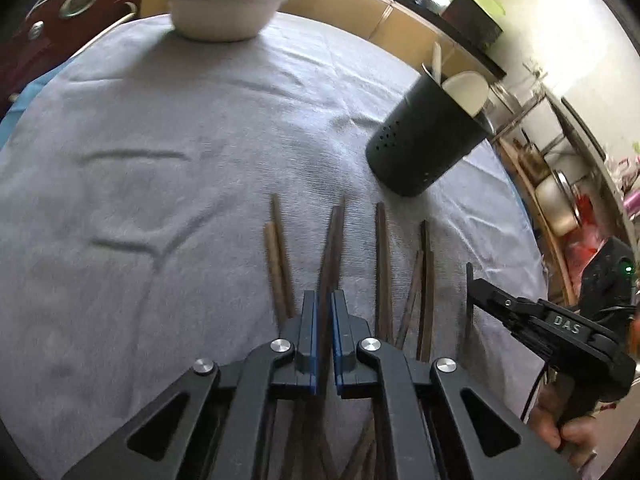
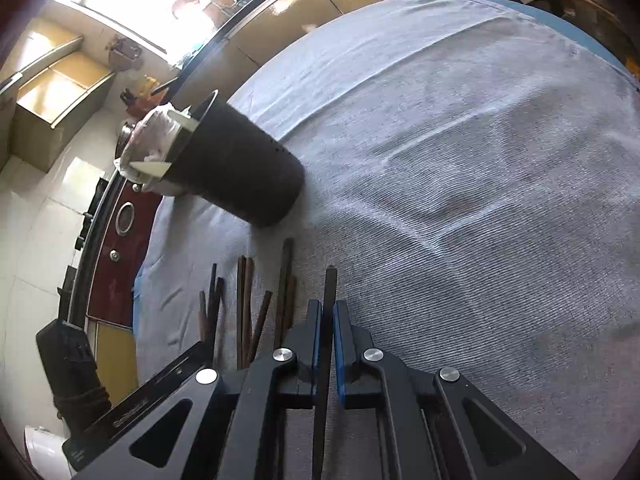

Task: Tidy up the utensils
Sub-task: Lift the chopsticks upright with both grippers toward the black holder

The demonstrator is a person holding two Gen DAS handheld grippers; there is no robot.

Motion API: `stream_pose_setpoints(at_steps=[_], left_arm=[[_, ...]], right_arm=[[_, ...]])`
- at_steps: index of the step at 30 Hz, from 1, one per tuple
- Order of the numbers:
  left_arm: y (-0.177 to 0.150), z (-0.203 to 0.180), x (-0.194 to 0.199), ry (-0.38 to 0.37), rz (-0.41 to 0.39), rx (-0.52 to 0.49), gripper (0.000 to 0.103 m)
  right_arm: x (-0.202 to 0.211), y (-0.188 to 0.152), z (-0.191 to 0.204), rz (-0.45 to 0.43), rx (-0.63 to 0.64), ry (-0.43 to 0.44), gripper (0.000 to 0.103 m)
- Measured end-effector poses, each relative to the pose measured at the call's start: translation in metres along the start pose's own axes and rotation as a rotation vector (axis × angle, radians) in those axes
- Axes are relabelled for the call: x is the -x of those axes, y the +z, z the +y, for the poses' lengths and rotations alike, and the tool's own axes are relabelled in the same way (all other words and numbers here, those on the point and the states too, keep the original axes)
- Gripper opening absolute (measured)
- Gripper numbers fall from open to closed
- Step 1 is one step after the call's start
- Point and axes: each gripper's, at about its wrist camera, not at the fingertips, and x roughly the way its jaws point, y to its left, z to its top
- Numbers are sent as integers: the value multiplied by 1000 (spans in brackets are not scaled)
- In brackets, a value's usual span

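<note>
A pale grey ribbed cloth (image 1: pixel 180 128) covers the table, with a strip of blue showing at its edge, and on it lie dark brown chopsticks (image 1: pixel 383 264) beside a lighter tan pair (image 1: pixel 276 256). The utensil holder (image 1: pixel 424 140) is matte black with small dotted holes (cream-white utensils (image 1: pixel 468 92) stick out of its mouth). An off-white bowl (image 1: pixel 224 10) sits far back, and both black grippers carry blue pads (image 2: pixel 339 356).
</note>
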Motion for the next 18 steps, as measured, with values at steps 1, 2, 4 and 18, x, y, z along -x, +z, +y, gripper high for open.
stream_pose_setpoints(at_steps=[1, 2, 4, 18], left_arm=[[0, 3, 4, -12, -7, 11, 7], [-1, 5, 6, -16, -10, 17, 7], [0, 9, 9, 2, -11, 17, 6], [33, -34, -30, 202, 47, -203, 31]], right_arm=[[-1, 0, 1, 4, 2, 1, 6], [-2, -1, 1, 10, 3, 4, 6], [-4, -2, 3, 16, 9, 0, 6], [-8, 4, -6, 78, -31, -21, 10]])
